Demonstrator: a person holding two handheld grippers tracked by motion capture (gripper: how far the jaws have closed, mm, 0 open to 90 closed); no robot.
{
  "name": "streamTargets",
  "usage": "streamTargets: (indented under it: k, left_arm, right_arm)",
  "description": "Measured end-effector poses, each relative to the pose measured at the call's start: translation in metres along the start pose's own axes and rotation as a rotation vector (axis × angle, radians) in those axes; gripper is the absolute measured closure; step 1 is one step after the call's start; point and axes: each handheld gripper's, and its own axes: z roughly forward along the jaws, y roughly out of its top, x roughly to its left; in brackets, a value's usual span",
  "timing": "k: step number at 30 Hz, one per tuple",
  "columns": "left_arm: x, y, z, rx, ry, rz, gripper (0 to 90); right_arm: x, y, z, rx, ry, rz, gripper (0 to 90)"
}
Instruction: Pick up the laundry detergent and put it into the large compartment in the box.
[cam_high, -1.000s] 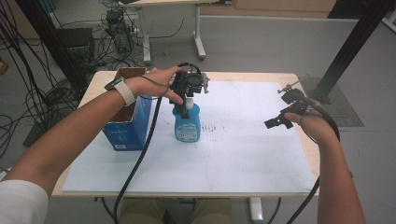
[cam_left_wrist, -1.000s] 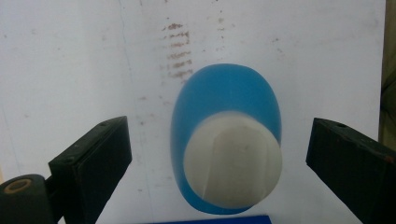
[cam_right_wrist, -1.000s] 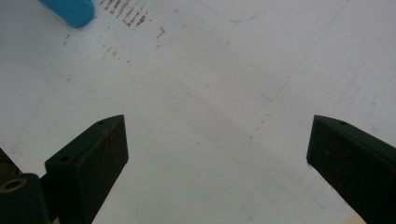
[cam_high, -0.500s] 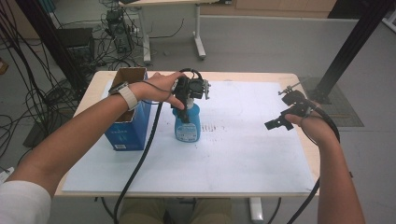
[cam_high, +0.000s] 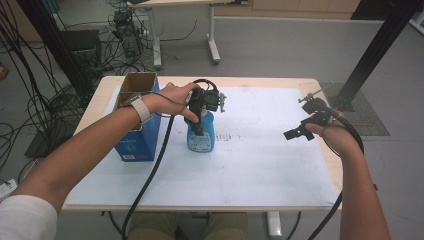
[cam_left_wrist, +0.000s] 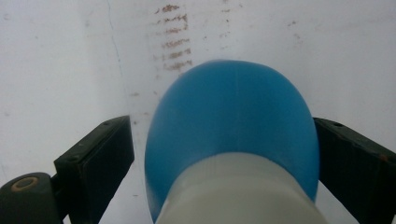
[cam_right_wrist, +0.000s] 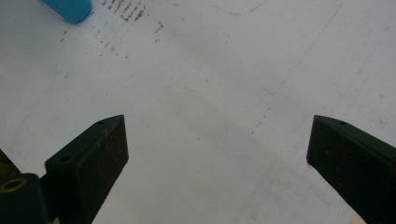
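A blue bottle (cam_high: 200, 137) with a white neck stands upright on the white sheet, left of the table's middle. My left gripper (cam_high: 201, 122) comes down over its top. In the left gripper view the jaws straddle the bottle (cam_left_wrist: 233, 121); the left gripper (cam_left_wrist: 219, 122) is open, with a narrow gap at the left jaw and the right jaw at or against the bottle's side. My right gripper (cam_high: 302, 120) hovers open over the right side of the sheet, holding nothing. In the right gripper view the right gripper (cam_right_wrist: 218, 119) faces bare sheet, with the bottle's base (cam_right_wrist: 70, 9) at the top left corner.
An open blue cardboard box (cam_high: 137, 135) stands at the table's left, just beside the bottle and under the left forearm. The white sheet (cam_high: 250, 165) covers most of the wooden table. A black post (cam_high: 370, 55) rises past the far right corner. Cables trail from both grippers.
The left gripper has sunk slightly lower over the bottle. The right gripper has drifted a little down and left. The bottle has stayed in place.
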Motion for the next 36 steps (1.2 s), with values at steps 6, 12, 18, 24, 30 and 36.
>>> streamTargets:
  k: [6,12,18,24,30,36]
  left_arm:
    - [0.0,0.0,0.001,0.002,0.006,-0.003,14.2]
    - [-0.002,-0.001,0.001,0.0,0.018,0.002,19.9]
    - [-0.001,-0.002,0.001,-0.007,0.007,0.007,30.1]
    - [0.004,-0.004,0.001,-0.015,-0.017,0.002,37.6]
    - [0.008,-0.005,0.002,-0.02,-0.035,0.002,38.9]
    - [0.008,-0.006,0.002,-0.022,-0.037,0.0,39.0]
  right_arm:
    - [0.0,-0.001,0.0,-0.002,-0.001,0.0,5.4]
    - [0.0,-0.001,0.0,-0.002,0.0,0.001,5.4]
    - [0.0,0.0,0.001,-0.002,0.002,-0.002,5.4]
    - [-0.001,-0.001,0.002,-0.003,0.001,-0.001,5.4]
    - [-0.001,-0.002,0.003,-0.006,0.004,0.0,5.4]
    - [-0.002,-0.001,0.003,-0.002,0.005,0.003,5.4]
